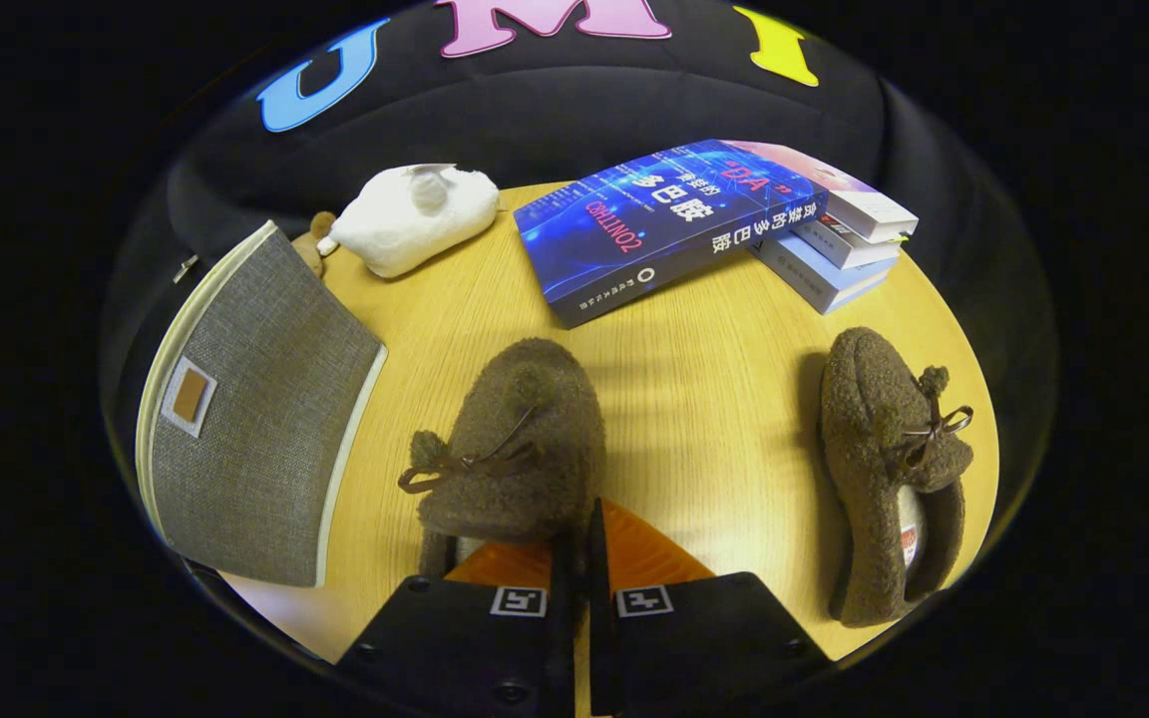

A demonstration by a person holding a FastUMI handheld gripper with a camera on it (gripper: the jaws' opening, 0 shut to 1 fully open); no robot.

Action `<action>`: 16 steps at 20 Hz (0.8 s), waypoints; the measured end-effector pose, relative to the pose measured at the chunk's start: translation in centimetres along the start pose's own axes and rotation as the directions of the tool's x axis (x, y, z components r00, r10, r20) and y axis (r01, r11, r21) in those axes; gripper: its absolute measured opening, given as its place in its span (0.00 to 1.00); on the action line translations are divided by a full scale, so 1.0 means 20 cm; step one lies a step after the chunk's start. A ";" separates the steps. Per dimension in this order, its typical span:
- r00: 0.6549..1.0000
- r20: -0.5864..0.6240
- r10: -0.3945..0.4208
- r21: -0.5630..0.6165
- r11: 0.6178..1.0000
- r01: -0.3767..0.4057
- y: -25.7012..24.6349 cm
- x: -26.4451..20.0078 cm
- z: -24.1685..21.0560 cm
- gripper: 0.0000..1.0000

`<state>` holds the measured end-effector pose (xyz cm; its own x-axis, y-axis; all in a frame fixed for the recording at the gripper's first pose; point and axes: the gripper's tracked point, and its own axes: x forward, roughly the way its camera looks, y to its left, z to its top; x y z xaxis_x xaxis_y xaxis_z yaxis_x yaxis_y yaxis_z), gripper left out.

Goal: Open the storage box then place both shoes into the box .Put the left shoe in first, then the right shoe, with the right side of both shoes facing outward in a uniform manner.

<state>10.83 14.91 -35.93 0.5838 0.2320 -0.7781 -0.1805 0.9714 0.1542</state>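
Tool (579,543) fingers pinched on the near shoe's (515,439) rim, storage box (255,419) alongside.

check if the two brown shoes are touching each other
Apart. In the gripper view a wide strip of bare table lies between the shoe at the fingers and the other shoe. The gripper has its fingers nearly closed at the near shoe's collar.

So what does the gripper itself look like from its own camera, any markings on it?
The gripper shows as two wide black blocks side by side, each carrying a small square black-and-white marker near its inner top corner and a few round screw holes. From each block a flat wedge-shaped finger tapers forward. The fingers sit close together with only a thin slit between them. No cable or sleeve is in sight.
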 end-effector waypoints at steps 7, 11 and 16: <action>0.998 0.021 0.053 0.046 0.998 -0.054 0.04 -0.05 0.06 0.05; 0.995 0.068 0.072 0.016 0.997 -0.073 0.10 -0.17 0.14 0.05; 0.989 0.110 0.100 0.077 0.991 -0.109 0.20 -0.37 0.29 0.05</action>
<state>10.36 17.29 -26.05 0.6464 0.3320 -0.6870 -0.1817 0.9415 0.2840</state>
